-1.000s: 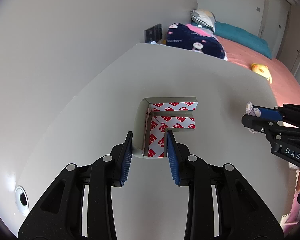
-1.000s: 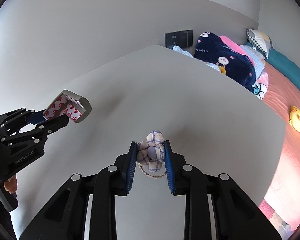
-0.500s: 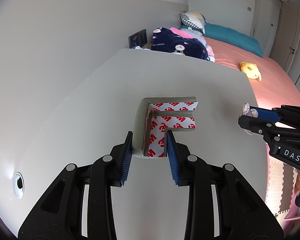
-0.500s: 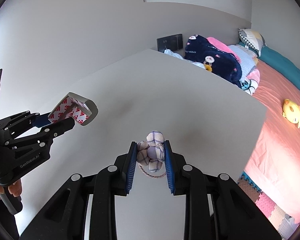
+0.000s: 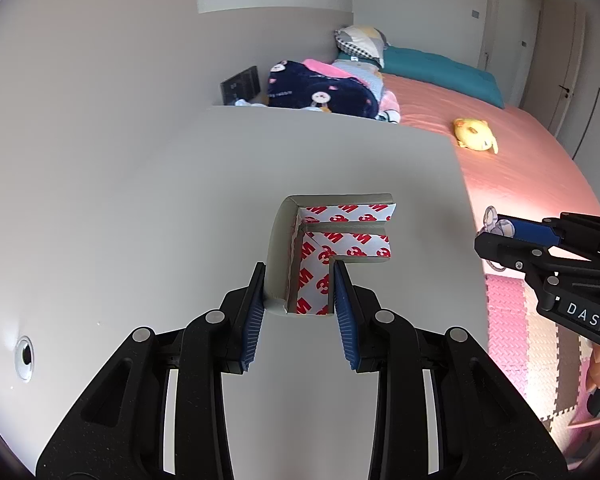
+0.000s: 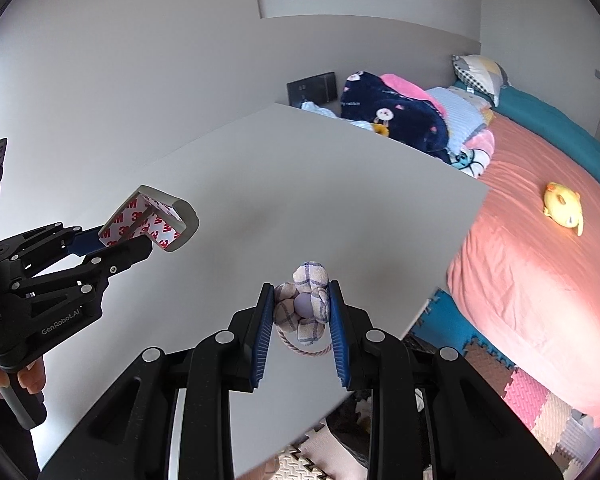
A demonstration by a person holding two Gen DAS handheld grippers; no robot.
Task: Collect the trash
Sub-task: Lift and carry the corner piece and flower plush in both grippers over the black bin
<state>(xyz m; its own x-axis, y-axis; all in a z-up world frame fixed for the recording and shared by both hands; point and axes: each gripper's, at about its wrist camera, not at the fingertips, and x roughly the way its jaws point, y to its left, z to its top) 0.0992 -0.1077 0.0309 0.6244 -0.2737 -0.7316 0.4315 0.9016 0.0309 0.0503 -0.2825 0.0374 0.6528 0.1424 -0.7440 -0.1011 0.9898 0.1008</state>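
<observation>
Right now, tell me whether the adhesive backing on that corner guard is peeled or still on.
Still on: the corner guard shows its red-printed white liner intact across the inner faces.

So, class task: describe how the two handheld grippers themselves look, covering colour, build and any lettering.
Both are matte black linkage frames with silver rivets and ribbed blue pads on their fingers. The left gripper carries white "GenRobot.AI" lettering on its side and a round black handle. The right gripper shows a small plate reading "DAS". No cables or sleeves are visible.
</observation>
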